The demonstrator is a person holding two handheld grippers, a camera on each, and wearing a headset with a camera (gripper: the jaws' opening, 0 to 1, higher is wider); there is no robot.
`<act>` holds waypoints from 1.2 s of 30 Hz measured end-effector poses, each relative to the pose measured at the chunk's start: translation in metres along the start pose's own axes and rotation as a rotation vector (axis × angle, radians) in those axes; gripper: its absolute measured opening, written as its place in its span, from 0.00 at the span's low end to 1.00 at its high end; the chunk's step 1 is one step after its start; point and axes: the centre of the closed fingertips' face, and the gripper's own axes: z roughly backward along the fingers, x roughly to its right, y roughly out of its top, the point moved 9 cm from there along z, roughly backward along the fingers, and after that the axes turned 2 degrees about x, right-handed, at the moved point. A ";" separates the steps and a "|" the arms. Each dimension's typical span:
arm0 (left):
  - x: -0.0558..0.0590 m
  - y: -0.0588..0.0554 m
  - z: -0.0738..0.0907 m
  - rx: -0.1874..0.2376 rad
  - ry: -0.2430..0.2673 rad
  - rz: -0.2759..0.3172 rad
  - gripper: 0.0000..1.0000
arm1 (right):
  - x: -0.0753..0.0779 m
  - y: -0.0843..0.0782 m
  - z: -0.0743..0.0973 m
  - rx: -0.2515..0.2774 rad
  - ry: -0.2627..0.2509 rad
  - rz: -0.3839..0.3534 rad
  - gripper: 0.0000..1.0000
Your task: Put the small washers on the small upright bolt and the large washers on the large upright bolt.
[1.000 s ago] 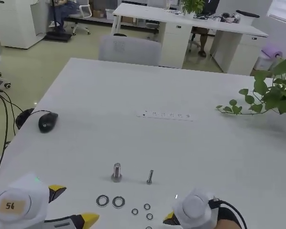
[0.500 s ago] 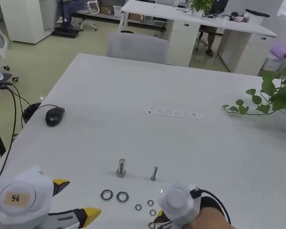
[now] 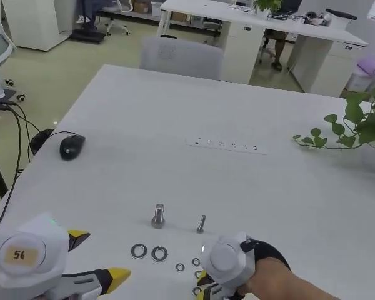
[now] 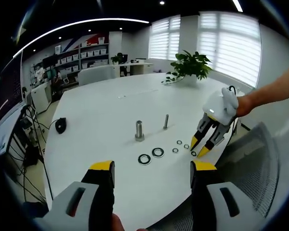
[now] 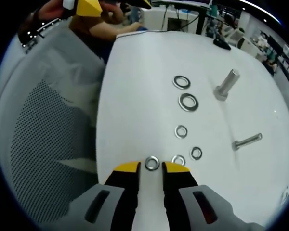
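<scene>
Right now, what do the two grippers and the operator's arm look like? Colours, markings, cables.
Both have white rounded housings and grey jaws with dark slots, turning black toward yellow tips. The left gripper carries a tan label reading 56 on its housing. The hand behind the right gripper wears something black, glove or strap, can't tell which. Forearm has no sleeve.

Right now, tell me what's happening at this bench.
A person is working with two handheld claws. The right claw is open, its tips either side of one small washer lying on the table. The left claw hovers open and empty at the near edge. Both large washers and the other small washers lie flat near the large bolt and small bolt, which stand bare.
</scene>
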 end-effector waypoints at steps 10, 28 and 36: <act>0.000 0.001 -0.002 -0.003 0.004 -0.012 0.63 | 0.001 0.000 0.000 -0.002 -0.010 0.024 0.14; -0.005 -0.002 0.003 -0.016 0.015 -0.009 0.62 | 0.002 -0.008 0.010 0.073 -0.058 -0.118 0.13; -0.007 0.000 0.002 -0.009 0.014 -0.008 0.62 | 0.026 -0.008 0.030 0.109 -0.117 -0.181 0.13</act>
